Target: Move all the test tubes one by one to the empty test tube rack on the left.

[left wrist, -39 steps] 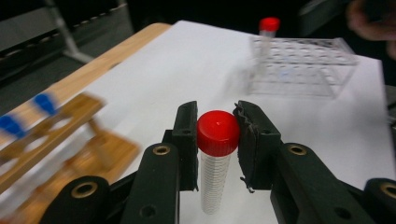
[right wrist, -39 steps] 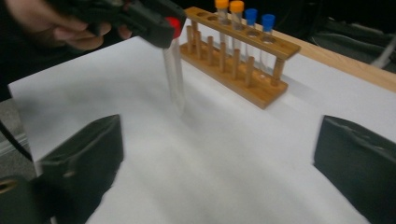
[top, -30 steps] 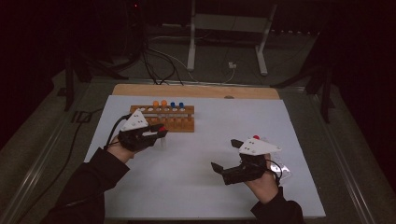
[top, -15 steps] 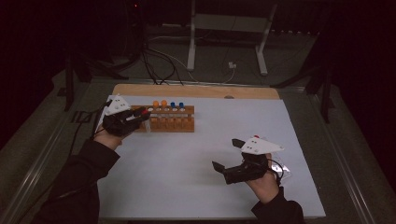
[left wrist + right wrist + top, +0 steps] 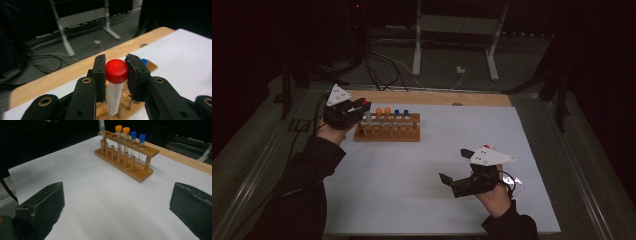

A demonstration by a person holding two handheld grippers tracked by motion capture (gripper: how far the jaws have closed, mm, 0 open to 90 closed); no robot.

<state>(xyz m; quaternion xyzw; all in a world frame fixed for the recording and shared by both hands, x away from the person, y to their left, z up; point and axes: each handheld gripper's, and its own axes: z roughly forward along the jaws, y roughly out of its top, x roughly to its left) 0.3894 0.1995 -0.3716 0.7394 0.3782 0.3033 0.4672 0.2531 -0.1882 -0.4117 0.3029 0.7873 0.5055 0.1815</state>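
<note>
We are putting a red-capped test tube (image 5: 115,85) into the wooden rack (image 5: 387,131). Our left tongs (image 5: 116,72) pinch the tube right at its red cap, one pad on each side, and the tube hangs straight down between them. Its pointed tip sits at the rack's left end, just above or inside an end hole; we cannot tell which. Next we think we must line it up, lower it slowly, then let go. Two orange-capped tubes (image 5: 122,131) and two blue-capped tubes (image 5: 137,135) already stand in the rack. Our right tongs (image 5: 117,207) rest well apart over the white sheet (image 5: 422,195), spread wide and holding nothing.
</note>
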